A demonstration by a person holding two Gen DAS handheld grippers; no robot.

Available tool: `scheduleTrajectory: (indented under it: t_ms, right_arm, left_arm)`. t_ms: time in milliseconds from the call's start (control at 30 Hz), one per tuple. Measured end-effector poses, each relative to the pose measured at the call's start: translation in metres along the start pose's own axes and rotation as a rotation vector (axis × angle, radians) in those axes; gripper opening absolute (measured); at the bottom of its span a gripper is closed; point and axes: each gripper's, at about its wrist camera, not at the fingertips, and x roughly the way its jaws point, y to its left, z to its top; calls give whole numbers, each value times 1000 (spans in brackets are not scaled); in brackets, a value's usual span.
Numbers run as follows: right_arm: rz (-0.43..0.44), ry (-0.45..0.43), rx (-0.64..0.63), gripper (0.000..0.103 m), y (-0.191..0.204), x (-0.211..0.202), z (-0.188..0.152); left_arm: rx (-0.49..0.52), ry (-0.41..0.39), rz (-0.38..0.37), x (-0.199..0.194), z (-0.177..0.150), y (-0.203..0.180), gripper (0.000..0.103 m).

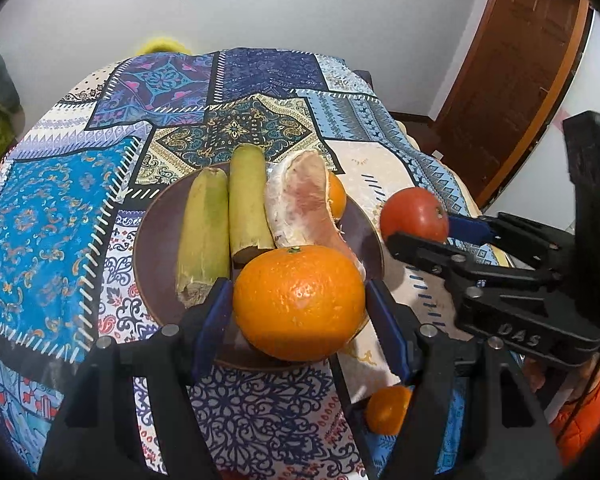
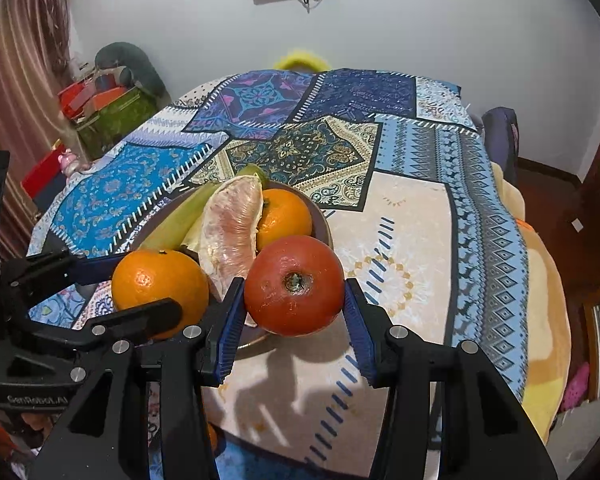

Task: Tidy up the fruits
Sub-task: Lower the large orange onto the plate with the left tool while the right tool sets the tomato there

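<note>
My left gripper is shut on a large orange, its blue pads pressing both sides, over the near edge of a brown plate. On the plate lie two green-yellow stalk pieces, a peeled pomelo segment and another orange. My right gripper is shut on a red tomato by the plate's right rim. In the right wrist view the left gripper and its orange sit at the left. The left wrist view shows the right gripper with the tomato.
A small orange lies on the patchwork tablecloth near my left gripper's right finger. Boxes and clutter stand beyond the table's left side. A wooden door is at the right, and a yellow object shows behind the far edge.
</note>
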Motion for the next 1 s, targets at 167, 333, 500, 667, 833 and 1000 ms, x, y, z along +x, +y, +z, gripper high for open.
scheduleTrajectory:
  t_ms: [167, 333, 500, 667, 833, 1000]
  right_arm:
    - [1, 19, -7, 45, -2, 14, 3]
    - [-3, 35, -14, 45, -3, 26, 7]
    - [-3, 53, -14, 46, -2, 36, 7]
    - [-11, 43, -27, 48, 2, 35, 7]
    - [-20, 19, -37, 57, 5, 29, 10]
    - [-24, 3, -42, 57, 9, 14, 9]
  left_arm:
    - [-2, -8, -9, 1, 1, 1, 68]
    - [-21, -66, 11, -8, 5, 9, 68]
    - [-20, -71, 22, -12, 5, 12, 68]
    - [-26, -57, 34, -10, 1, 15, 68]
    - [-28, -54, 48, -15, -3, 17, 68]
    - [-21, -72, 72, -32, -6, 16, 68]
